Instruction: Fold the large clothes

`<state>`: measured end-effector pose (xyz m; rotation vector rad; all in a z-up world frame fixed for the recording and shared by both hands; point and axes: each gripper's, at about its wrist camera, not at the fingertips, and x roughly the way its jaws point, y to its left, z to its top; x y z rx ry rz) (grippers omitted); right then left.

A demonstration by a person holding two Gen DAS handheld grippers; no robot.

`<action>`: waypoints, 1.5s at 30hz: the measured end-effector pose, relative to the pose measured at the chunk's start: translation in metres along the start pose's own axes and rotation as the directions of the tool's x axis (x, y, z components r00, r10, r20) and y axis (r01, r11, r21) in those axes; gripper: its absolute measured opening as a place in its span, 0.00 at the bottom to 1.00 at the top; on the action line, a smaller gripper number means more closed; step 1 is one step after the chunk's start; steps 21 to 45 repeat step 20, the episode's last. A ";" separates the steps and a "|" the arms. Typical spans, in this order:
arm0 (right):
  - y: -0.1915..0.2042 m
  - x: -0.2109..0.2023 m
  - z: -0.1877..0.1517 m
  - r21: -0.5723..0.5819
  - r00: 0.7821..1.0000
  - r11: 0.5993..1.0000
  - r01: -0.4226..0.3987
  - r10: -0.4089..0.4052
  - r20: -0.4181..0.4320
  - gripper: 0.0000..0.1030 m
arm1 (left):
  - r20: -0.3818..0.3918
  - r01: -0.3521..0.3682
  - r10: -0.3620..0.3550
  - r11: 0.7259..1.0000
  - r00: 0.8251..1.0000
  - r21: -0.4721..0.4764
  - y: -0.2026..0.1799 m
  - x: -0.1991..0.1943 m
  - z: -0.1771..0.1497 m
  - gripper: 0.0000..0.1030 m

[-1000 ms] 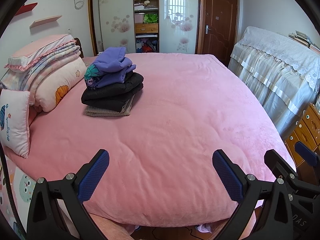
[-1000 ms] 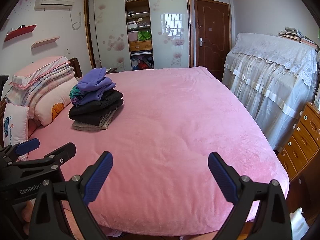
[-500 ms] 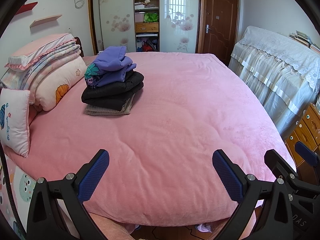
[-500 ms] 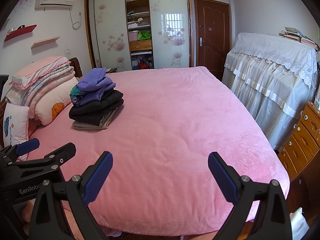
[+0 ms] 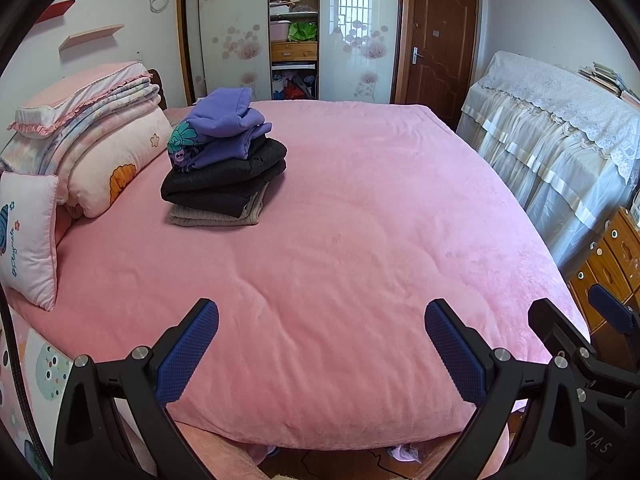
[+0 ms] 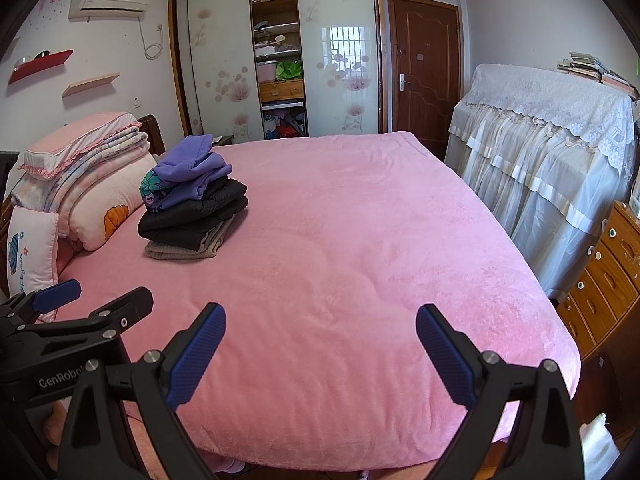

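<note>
While hovering side by side at the foot of the pink bed [image 5: 360, 208], left gripper [image 5: 320, 344] and right gripper [image 6: 320, 344] both gaping wide and holding nothing, seemingly pausing between garments, folded stack [image 5: 224, 172] sitting near the pillows [image 5: 112, 160], probably needing another unfolded piece fetched

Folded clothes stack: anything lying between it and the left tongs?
Nothing; only bare pink bedspread separates the folded stack from the left tongs, in both wrist views.
</note>
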<state>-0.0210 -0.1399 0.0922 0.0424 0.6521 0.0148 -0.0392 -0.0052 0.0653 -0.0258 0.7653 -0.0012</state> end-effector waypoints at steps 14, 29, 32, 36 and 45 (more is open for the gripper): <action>0.002 -0.001 -0.001 0.003 1.000 1.000 0.000 0.000 -0.001 0.94 | -0.006 0.004 -0.004 1.000 1.000 -0.003 0.000 0.002 0.001 0.99; 0.002 0.000 -0.001 0.003 1.000 1.000 0.000 0.000 -0.001 0.94 | -0.009 0.004 -0.004 1.000 1.000 -0.003 -0.001 0.002 0.000 0.99; 0.002 0.000 -0.001 0.003 1.000 1.000 0.000 0.000 -0.001 0.94 | -0.009 0.004 -0.004 1.000 1.000 -0.003 -0.001 0.002 0.000 0.99; 0.002 0.000 -0.001 0.003 1.000 1.000 0.000 0.000 -0.001 0.94 | -0.009 0.004 -0.004 1.000 1.000 -0.003 -0.001 0.002 0.000 0.99; 0.002 0.000 -0.001 0.003 1.000 1.000 0.000 0.000 -0.001 0.94 | -0.009 0.004 -0.004 1.000 1.000 -0.003 -0.001 0.002 0.000 0.99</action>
